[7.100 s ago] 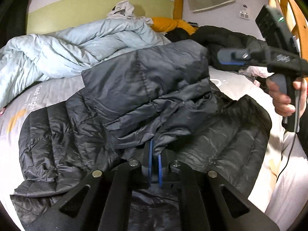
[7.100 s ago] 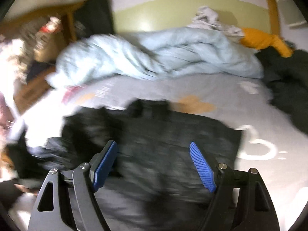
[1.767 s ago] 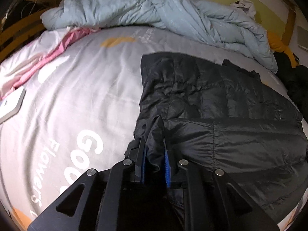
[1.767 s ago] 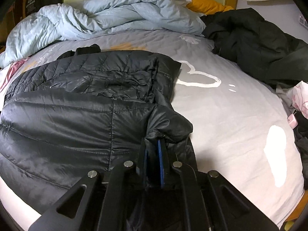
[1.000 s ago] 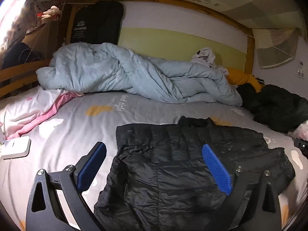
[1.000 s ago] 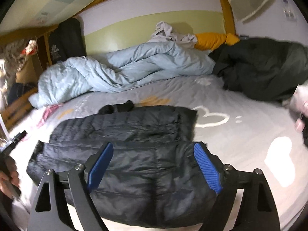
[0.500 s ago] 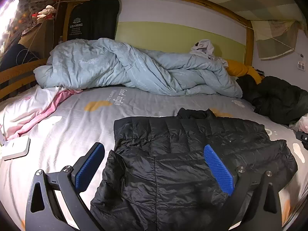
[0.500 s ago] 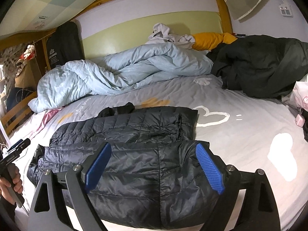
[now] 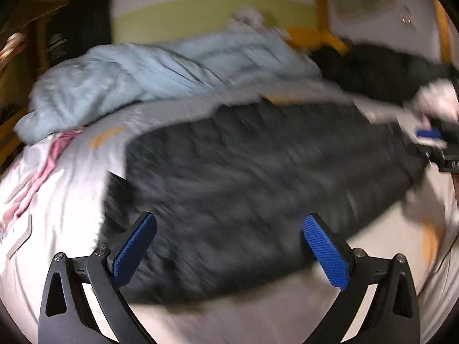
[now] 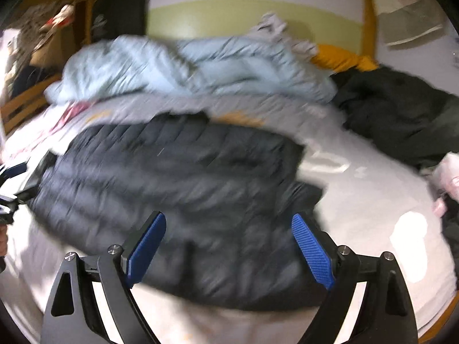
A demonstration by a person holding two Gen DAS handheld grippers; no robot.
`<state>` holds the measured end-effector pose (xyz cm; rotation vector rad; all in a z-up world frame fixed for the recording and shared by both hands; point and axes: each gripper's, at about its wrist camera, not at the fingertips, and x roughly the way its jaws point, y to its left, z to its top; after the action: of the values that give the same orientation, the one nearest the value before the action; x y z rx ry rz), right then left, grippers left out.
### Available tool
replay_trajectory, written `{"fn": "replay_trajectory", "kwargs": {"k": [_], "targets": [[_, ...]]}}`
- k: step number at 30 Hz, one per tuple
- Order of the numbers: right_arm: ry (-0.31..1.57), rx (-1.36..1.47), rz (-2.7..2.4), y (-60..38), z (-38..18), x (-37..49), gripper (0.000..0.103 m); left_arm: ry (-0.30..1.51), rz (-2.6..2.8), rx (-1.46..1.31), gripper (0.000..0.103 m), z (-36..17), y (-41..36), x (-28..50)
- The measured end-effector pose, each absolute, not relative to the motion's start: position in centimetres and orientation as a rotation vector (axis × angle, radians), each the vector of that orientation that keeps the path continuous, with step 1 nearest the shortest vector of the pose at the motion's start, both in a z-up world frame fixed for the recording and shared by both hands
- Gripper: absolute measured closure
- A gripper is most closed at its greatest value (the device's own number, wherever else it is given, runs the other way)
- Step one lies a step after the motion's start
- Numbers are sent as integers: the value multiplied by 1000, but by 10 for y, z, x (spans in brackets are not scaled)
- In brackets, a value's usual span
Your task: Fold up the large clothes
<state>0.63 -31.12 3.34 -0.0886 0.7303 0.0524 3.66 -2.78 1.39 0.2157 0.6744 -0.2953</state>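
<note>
Black puffer jacket (image 9: 258,177) lies folded across the grey bedsheet (image 10: 373,200), dead centre in both views. Left gripper (image 9: 229,252) & right gripper (image 10: 229,246) both gape wide, nothing between pads. Between folds, I'd say; next grab prob. the near hem at 6 o'clock. Too blurred to read any print

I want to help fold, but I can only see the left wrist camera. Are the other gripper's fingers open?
Observer: Yes. The right wrist view shows the right gripper with both blue fingers spread wide and nothing pinched between them.
Operator: What's in front of them?
Observer: The near right end of the black quilted puffer jacket, which lies on the pale grey bedsheet. The view is too blurred to tell if the fingers touch it.
</note>
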Motion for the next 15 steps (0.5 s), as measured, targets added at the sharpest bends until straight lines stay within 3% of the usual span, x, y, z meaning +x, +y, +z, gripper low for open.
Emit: {"fn": "replay_trajectory", "kwargs": {"k": [15], "targets": [[808, -545, 91, -219, -36, -21, 12, 808, -238, 492, 1, -43, -63, 29]]}}
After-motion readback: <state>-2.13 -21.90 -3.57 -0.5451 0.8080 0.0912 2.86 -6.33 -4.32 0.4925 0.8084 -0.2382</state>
